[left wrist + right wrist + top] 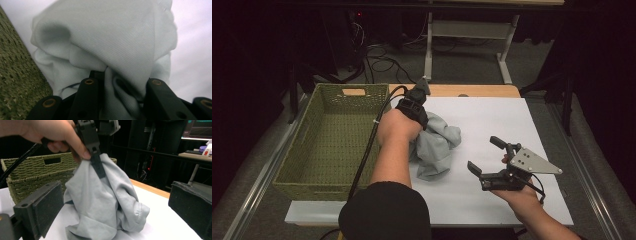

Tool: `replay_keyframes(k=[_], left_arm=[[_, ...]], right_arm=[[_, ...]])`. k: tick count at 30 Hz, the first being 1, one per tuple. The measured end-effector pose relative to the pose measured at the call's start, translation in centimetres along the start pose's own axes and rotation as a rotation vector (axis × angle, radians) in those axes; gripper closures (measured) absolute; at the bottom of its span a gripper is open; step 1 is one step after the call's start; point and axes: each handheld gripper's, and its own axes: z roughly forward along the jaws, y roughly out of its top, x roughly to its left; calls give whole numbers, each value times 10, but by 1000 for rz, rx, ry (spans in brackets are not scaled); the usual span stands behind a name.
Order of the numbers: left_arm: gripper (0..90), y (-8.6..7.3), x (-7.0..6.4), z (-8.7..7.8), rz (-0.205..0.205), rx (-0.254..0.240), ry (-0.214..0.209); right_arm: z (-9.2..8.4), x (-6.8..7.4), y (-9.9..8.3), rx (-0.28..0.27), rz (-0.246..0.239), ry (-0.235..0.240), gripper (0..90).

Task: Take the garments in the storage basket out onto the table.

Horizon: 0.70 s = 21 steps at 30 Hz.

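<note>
Pale grey-blue cloth (437,142), olive-green woven basket (332,145), seemingly white tabletop (492,120)

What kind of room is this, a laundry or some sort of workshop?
Most likely a lab or recording workshop, not a laundry. A person works a black handheld left gripper with a trailing cable, clamped on a crumpled pale grey cloth, at a white-topped table; beyond it are floor cables and a dark equipment rack with small red lights.

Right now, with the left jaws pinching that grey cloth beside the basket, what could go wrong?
The left gripper holds only one bunched fold of the grey cloth, so it might slip free. The hanging bulk could catch the green basket rim. The right gripper stands open and apart, giving no support.
</note>
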Motion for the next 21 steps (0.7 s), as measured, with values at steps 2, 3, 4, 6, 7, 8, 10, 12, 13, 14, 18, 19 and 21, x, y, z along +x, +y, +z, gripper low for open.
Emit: replay_keyframes(k=[2, 3, 4, 6, 7, 8, 10, 12, 13, 14, 18, 19, 21], left_arm=[[727, -1, 1, 6, 0, 0, -6], [726, -1, 1, 6, 0, 0, -6], [725, -2, 2, 9, 0, -1, -8], [722, -4, 3, 19, -1, 5, -6], [722, -4, 3, 19, -1, 5, -6], [721, -5, 3, 24, -1, 12, -6], [720, -6, 3, 27, -1, 16, -4], [719, -7, 4, 32, 4, 20, 7], [719, -7, 4, 32, 4, 20, 7], [719, -8, 4, 34, 4, 23, 7], [714, -9, 5, 35, -2, 18, 15], [714, -9, 5, 35, -4, 19, 17], [686, -8, 4, 33, -1, 20, 21]], right_arm=[[0, 0, 0, 0, 1, -1, 9], [0, 0, 0, 0, 1, -1, 9], [0, 0, 0, 2, 2, -2, 9], [0, -1, 0, 2, 2, -2, 9], [0, -1, 0, 2, 2, -2, 9], [0, 0, 0, 1, 2, -2, 9], [0, -1, 0, 2, -1, -2, 9], [0, -1, 0, 2, 0, -2, 9], [0, -1, 0, 2, 0, -2, 9], [0, -1, 0, 2, 1, -2, 9], [0, -1, 0, 2, 1, -2, 9], [0, -1, 0, 2, 1, -2, 9], [0, -1, 0, 2, -1, -2, 9]])
